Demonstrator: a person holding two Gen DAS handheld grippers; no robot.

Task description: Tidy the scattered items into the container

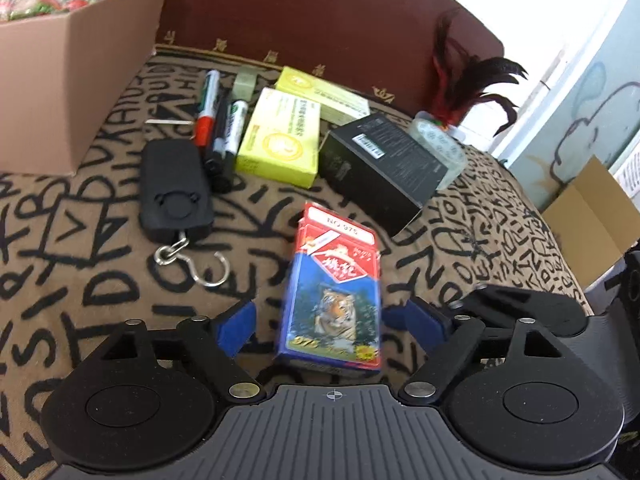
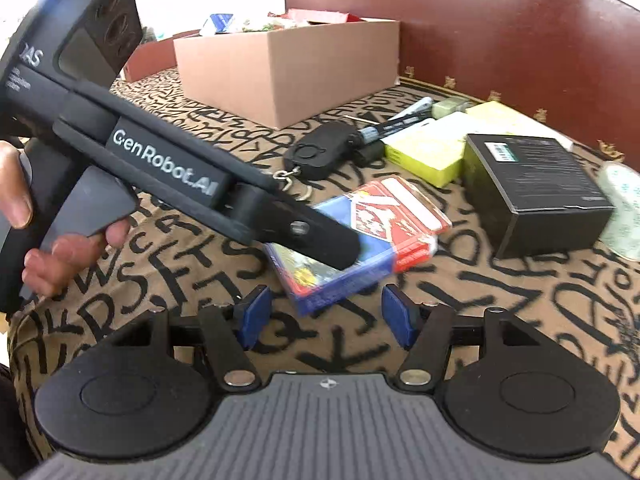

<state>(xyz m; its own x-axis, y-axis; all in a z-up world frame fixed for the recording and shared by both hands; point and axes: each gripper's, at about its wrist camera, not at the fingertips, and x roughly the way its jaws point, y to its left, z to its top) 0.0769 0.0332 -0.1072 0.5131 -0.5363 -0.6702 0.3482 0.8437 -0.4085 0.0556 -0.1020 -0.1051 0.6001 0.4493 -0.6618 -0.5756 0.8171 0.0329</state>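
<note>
Between the spread blue pads of the left gripper [image 1: 318,326] a pack of playing cards [image 1: 334,300] is framed; a gap shows on each side, so nothing is clamped yet. The fingers are judged to be set astride the pack's narrow sides so that closing would take it squarely. In the right wrist view the same pack is seen tilted, with the left tool laid over its near end; whether it rests on the patterned cloth [image 1: 80,280] or is propped cannot be told. The right gripper [image 2: 326,316] is held released too, empty, just short of the pack, probably kept back to leave room.

Beyond the left fingertips and to their left, a black hanging scale [image 1: 174,190] with its hook lies flat. Further out, markers [image 1: 218,120], two yellow-green boxes [image 1: 280,138] and a black box [image 1: 384,164] are grouped close together, a feathered shuttlecock [image 1: 460,92] behind them.

Farthest, up to the left, the cardboard box [image 1: 60,80] stands, already partly filled; the pack is well apart from it.
</note>
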